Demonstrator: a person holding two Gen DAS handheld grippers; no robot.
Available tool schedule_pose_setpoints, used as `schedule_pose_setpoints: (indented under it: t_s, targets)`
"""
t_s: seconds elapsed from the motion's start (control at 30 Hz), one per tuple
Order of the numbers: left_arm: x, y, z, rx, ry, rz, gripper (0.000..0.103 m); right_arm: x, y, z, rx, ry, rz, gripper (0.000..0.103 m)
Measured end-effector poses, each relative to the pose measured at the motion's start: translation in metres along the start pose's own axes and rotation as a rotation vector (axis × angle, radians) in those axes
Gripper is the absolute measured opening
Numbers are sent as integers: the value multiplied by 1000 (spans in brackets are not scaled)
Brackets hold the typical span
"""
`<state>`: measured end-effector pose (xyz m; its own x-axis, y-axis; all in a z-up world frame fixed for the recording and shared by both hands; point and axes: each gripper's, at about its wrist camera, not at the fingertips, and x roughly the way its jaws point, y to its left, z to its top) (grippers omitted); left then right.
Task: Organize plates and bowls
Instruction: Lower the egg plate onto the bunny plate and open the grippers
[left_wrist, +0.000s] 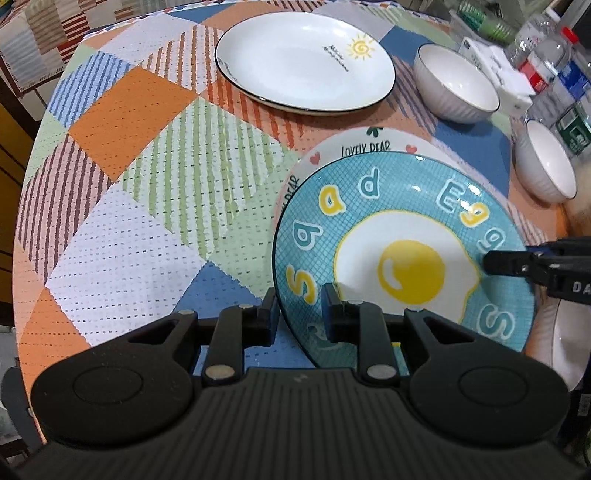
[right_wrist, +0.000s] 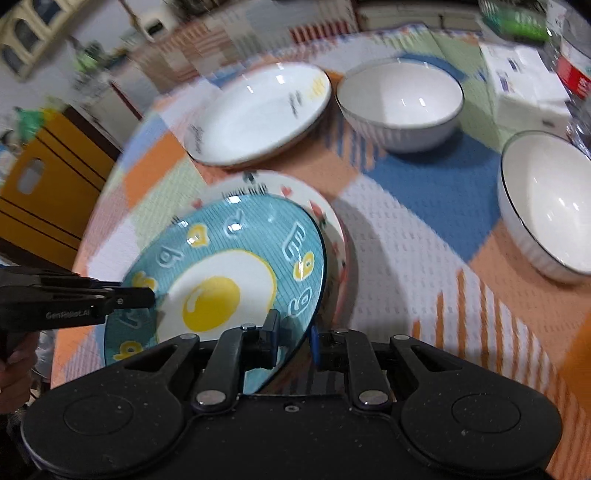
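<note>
Both grippers, left gripper (left_wrist: 300, 317) and right gripper (right_wrist: 293, 341), are clamped on opposite rims of the blue fried-egg plate (left_wrist: 402, 254), held tilted over the "Lovely Dear" plate (left_wrist: 364, 146). Stacking looks barely begun: the sun plate (left_wrist: 303, 61) at twelve o'clock and two white bowls (left_wrist: 456, 86) (left_wrist: 546, 162) at two o'clock sit apart.

plates (left_wrist: 406, 236): 3 | bowls (left_wrist: 456, 83): 2 | hand-held grippers (left_wrist: 299, 317): 2

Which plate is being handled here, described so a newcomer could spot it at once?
Start at the patchwork tablecloth. Nearest the cameras, a blue plate sits partly over a white plate with hearts on its rim. It is the only coloured dish, with a fried egg painted in its middle and letters round it; the other white plate and the bowls are plain.
</note>
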<state>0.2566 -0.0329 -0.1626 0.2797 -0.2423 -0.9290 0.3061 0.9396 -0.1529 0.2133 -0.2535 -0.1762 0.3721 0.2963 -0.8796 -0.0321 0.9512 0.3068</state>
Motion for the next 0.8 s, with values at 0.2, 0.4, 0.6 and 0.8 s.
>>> schedule_pose_setpoints:
  t_s: [0.2,0.4,0.6,0.8]
  targets:
    - [6,1,5,-4,42,-15,23,1,18,7,-24,42,-118,27]
    - [9,-3,9,4,78,-7,23,10,39,10,-102,64,-267,34]
    - [10,-9,10,23,85,24,23,24,43,9,-155,65,-354,34]
    - [3,2,10,6,95,-44,22,25,44,13,-176,68,-363,34]
